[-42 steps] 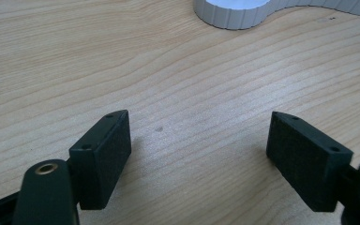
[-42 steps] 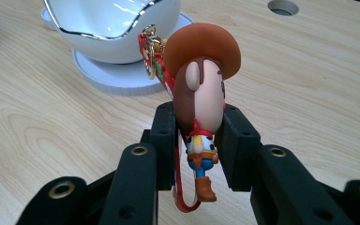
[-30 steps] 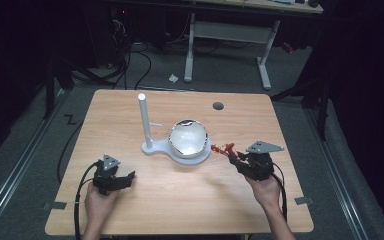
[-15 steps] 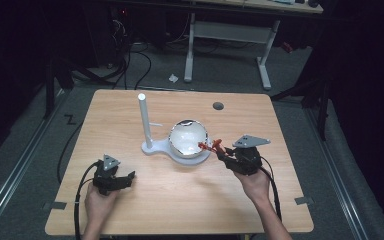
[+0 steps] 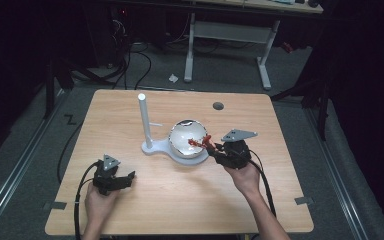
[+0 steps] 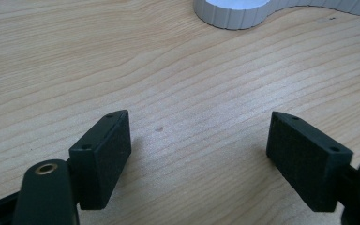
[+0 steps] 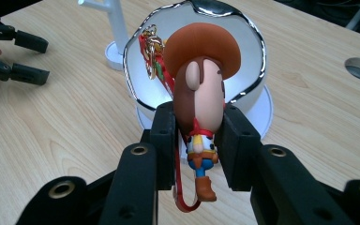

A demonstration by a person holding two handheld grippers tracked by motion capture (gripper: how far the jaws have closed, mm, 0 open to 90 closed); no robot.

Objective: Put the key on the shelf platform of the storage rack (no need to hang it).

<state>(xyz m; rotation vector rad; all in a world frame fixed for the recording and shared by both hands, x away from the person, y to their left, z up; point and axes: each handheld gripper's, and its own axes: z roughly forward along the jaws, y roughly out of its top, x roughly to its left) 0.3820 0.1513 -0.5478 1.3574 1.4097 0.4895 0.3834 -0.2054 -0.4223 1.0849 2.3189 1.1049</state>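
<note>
One cowboy figure keychain (image 7: 200, 98), hat toward the silver bowl (image 7: 243, 89), sits lengthwise clamped in the right gripper (image 7: 198, 140).

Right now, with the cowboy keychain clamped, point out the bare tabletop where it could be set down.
Free: the wide front strip between the left gripper and the right gripper; the left side beyond the white stand's post; the right edge of the table. Crowded: around the shiny bowl, where the cowboy keychain hangs at the rim.

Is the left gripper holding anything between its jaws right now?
No, the left gripper stands open over bare table wood, with nothing between its jaws.
</note>
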